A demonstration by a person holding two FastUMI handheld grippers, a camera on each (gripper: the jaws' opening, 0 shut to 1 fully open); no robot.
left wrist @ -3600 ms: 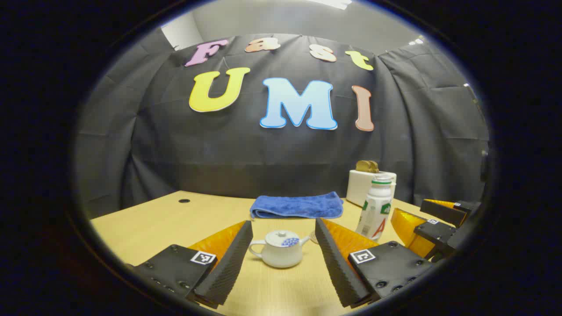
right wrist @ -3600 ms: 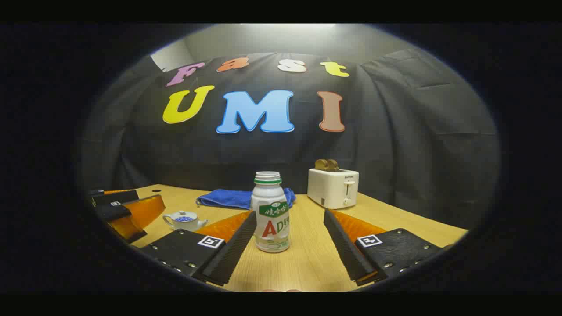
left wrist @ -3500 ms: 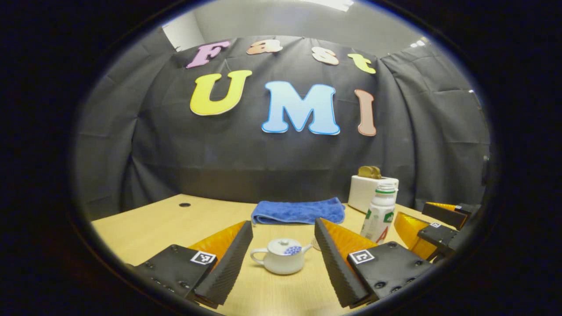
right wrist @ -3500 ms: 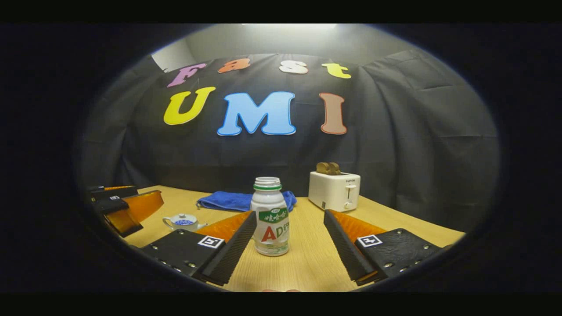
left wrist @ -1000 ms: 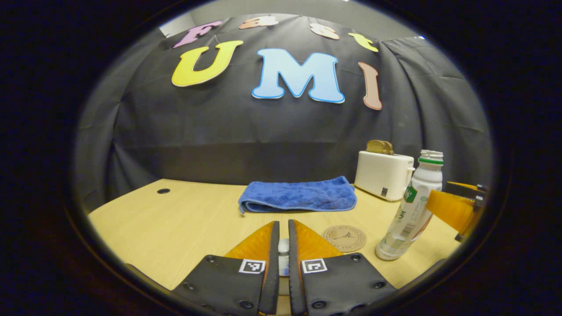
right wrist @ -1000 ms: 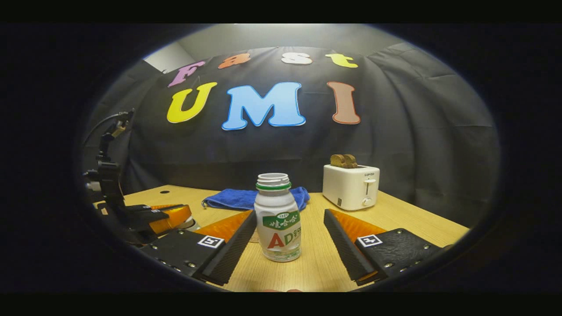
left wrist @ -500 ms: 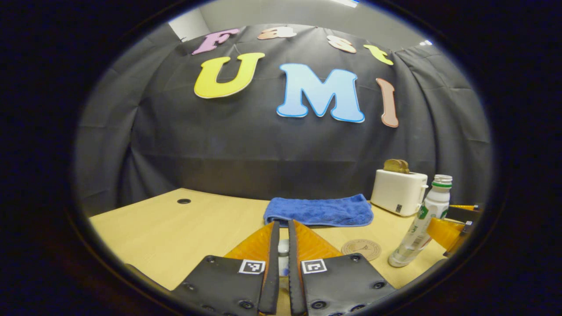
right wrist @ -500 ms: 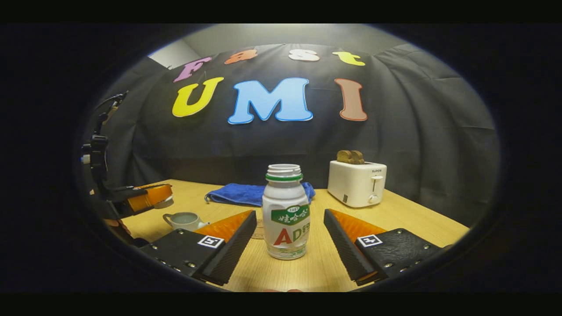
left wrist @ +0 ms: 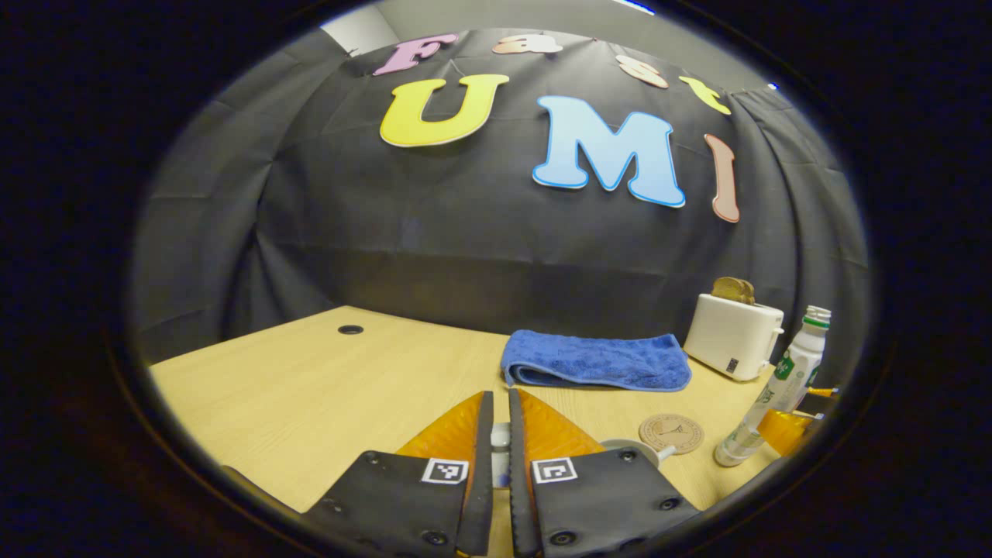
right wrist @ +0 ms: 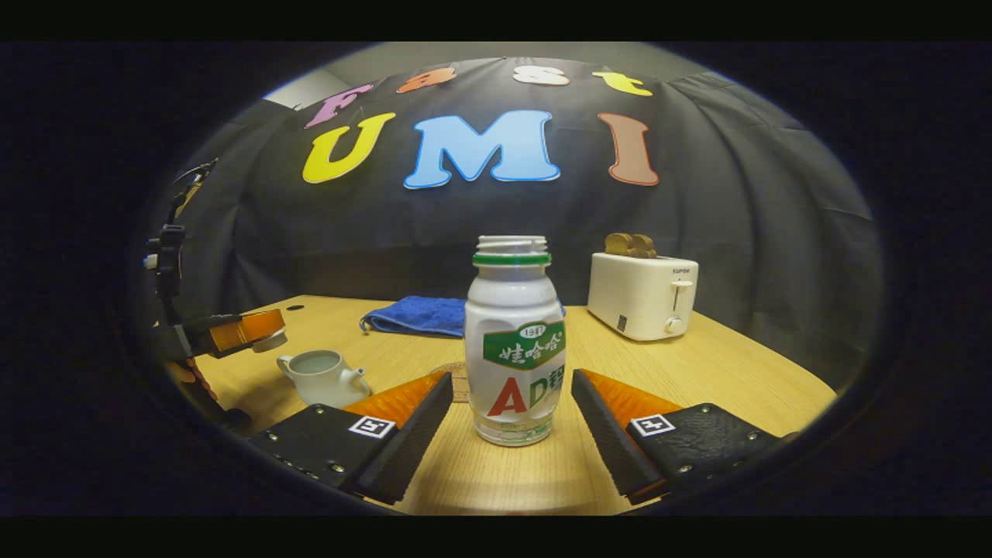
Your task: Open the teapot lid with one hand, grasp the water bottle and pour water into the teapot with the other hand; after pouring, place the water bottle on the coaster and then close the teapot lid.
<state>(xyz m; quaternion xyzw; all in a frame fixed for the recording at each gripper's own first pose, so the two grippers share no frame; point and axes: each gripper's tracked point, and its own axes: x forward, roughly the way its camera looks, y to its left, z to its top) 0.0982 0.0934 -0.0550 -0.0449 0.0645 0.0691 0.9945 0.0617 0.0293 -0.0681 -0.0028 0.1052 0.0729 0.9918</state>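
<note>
Left gripper (left wrist: 496, 434) pinching teapot lid (left wrist: 500, 436), hovering clear of open teapot (right wrist: 322, 377); right gripper (right wrist: 511, 407) gaping around water bottle (right wrist: 515, 341), not touching; off-centre closing risking toppling bottle toward coaster (left wrist: 671, 432).

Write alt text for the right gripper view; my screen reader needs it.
A capless bottle stands between the open right gripper. Left of it sits an open teapot, the left gripper holding its lid above; towel and toaster behind.

Recording booth: black cloth wall (right wrist: 744, 232), wooden table (right wrist: 697, 372), toaster (right wrist: 642, 295).
</note>
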